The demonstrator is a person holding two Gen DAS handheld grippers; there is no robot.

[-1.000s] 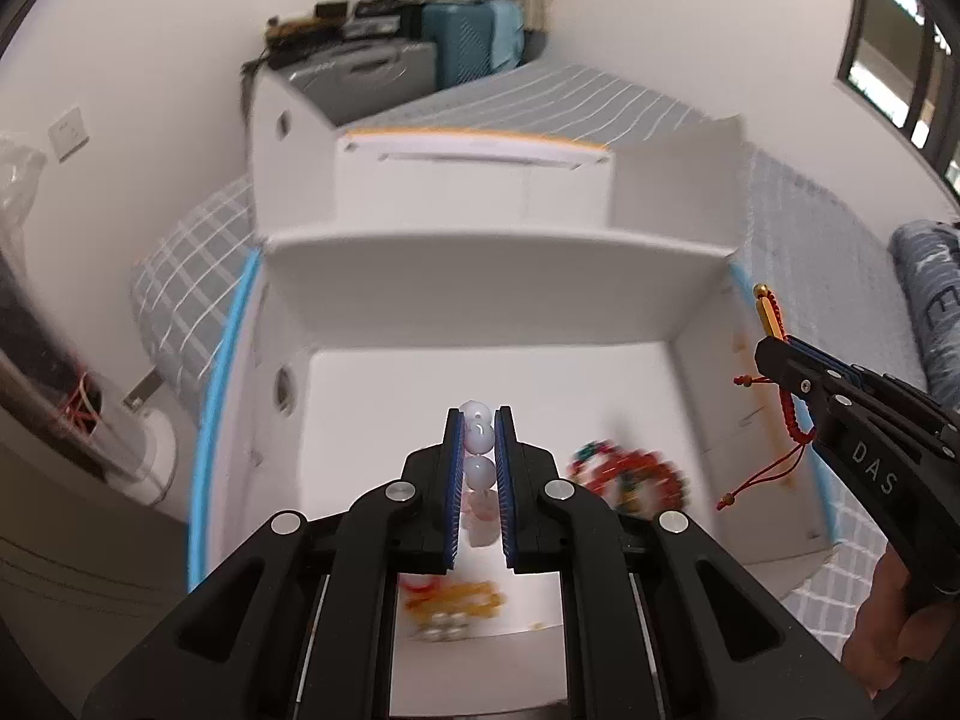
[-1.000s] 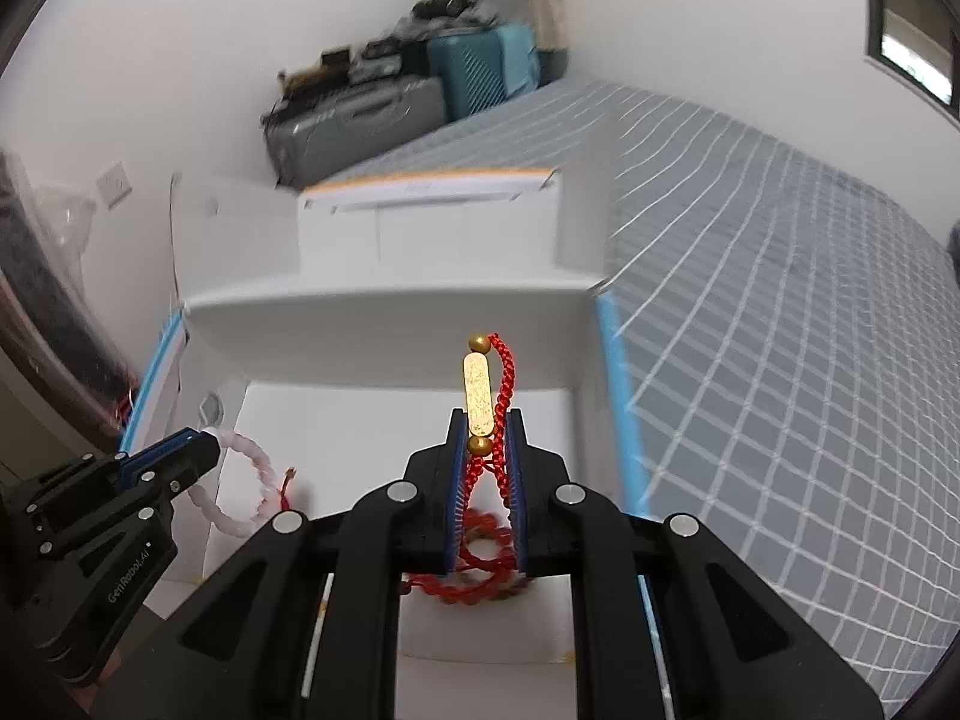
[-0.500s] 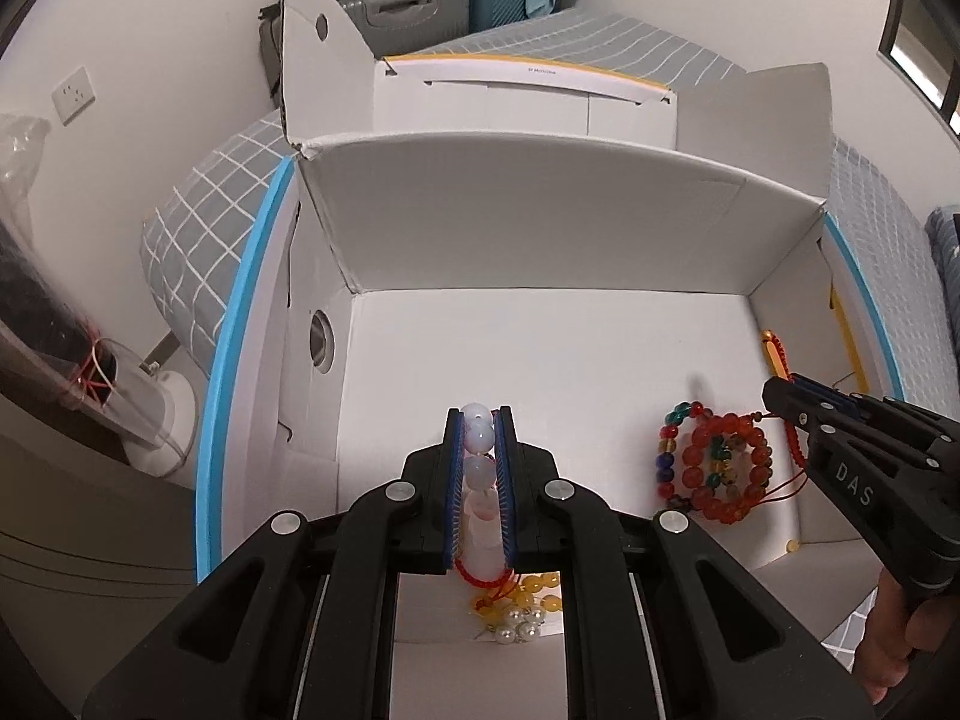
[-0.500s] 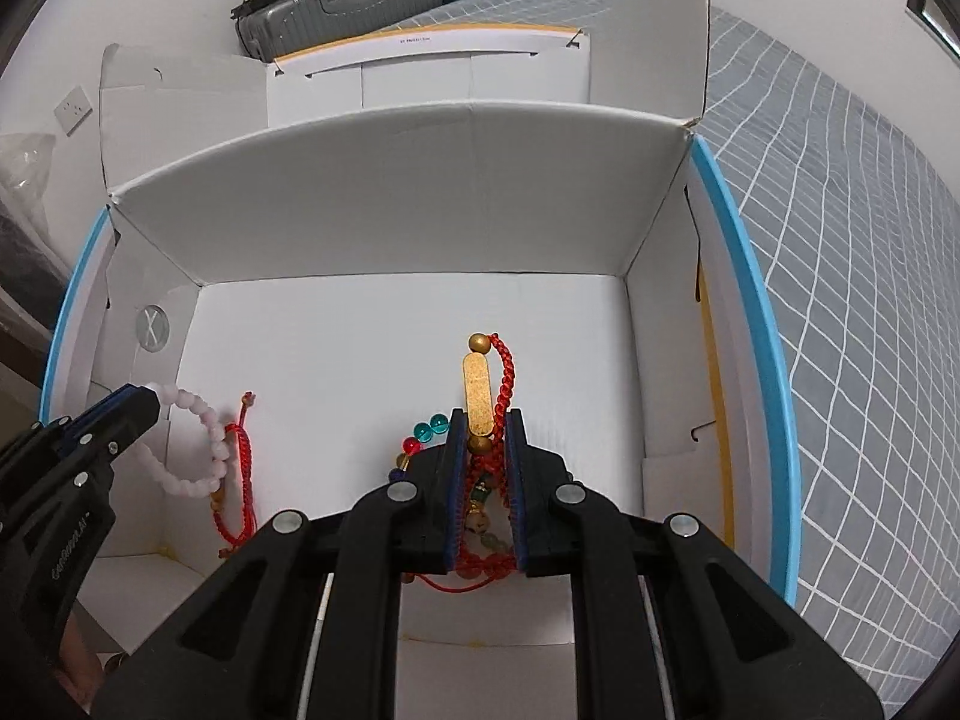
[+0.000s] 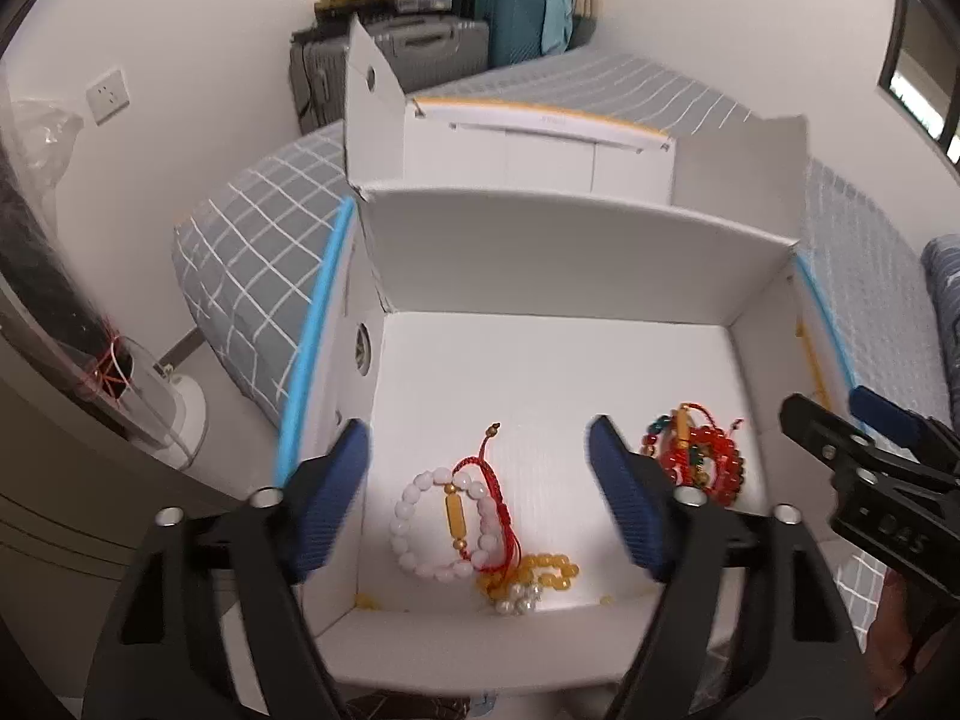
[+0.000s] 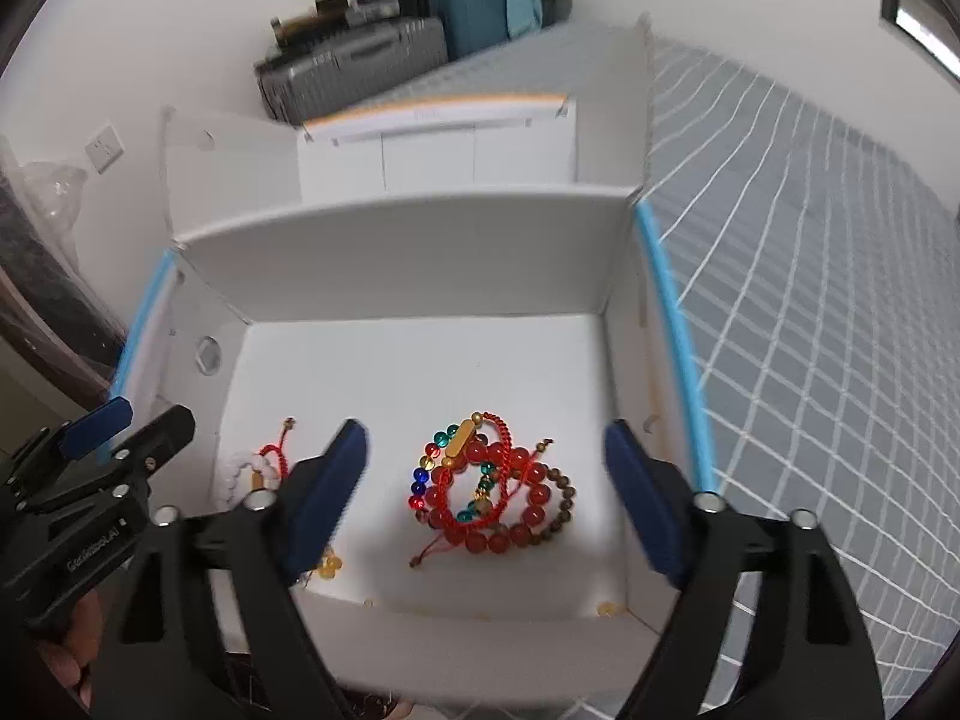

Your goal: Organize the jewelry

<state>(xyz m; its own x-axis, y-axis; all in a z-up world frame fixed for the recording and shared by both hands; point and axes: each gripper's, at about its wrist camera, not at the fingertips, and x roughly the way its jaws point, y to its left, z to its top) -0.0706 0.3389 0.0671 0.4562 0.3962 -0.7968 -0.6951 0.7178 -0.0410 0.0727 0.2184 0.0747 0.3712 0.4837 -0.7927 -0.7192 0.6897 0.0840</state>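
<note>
Both claws, left gripper [image 5: 479, 495] and right gripper [image 6: 485, 495], are wide apart over the box [image 5: 576, 252]; dipping down could tangle the red beads [image 6: 498, 498]

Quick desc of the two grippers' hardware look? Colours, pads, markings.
Both match: matte black angular frames with cut-out linkages and silver pivot bolts. The left gripper and right gripper carry ribbed dark-blue finger pads. White lettering is printed on each body's side, partly legible. No cables visible; bare skin shows behind both handles.

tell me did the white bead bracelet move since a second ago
Yes: the white bead bracelet left the left tool and now lies on the box floor.
</note>
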